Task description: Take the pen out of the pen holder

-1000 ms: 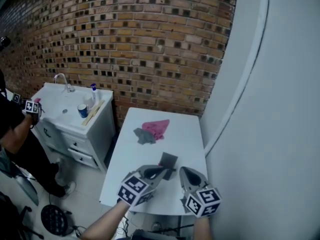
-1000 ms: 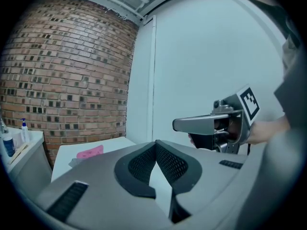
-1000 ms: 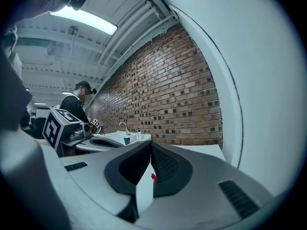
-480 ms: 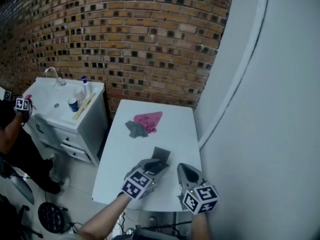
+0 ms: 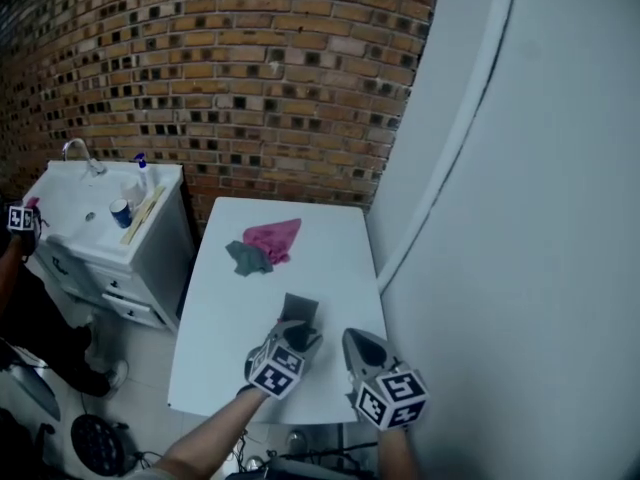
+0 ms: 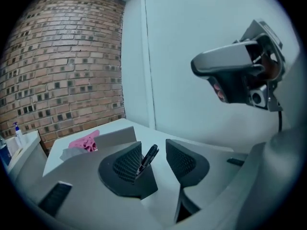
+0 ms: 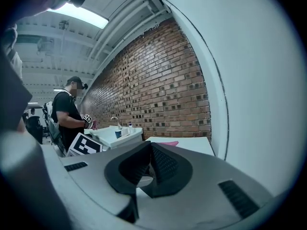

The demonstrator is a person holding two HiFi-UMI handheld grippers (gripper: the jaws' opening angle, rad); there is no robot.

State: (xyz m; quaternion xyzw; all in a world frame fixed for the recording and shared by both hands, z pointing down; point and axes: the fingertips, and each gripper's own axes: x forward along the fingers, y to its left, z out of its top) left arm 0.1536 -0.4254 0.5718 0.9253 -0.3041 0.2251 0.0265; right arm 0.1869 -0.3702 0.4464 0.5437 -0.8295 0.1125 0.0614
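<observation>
A dark grey pen holder (image 5: 298, 308) stands on the white table (image 5: 220, 348), just ahead of my left gripper (image 5: 300, 332). In the left gripper view a black pen (image 6: 148, 156) leans upright between the jaws of the left gripper (image 6: 153, 143), close to the left-hand jaw. Its lower end is hidden behind that jaw. Those jaws are opening and do not press on the pen. The holder's grey wall (image 6: 112, 137) shows behind that jaw. My right gripper (image 5: 352, 338) hangs over the table's near right edge, its jaws (image 7: 151, 145) shut on nothing.
A pink cloth (image 5: 272, 238) and a grey cloth (image 5: 245, 258) lie further back on the table. A white sink cabinet (image 5: 100, 218) with a tap, a bottle and a blue cup stands at the left, with a person beside it. A white wall runs along the table's right.
My left gripper has moved forward and down to the pen holder. The right gripper has shifted slightly along with it. The head view has swung, so the table sits more to the left.
</observation>
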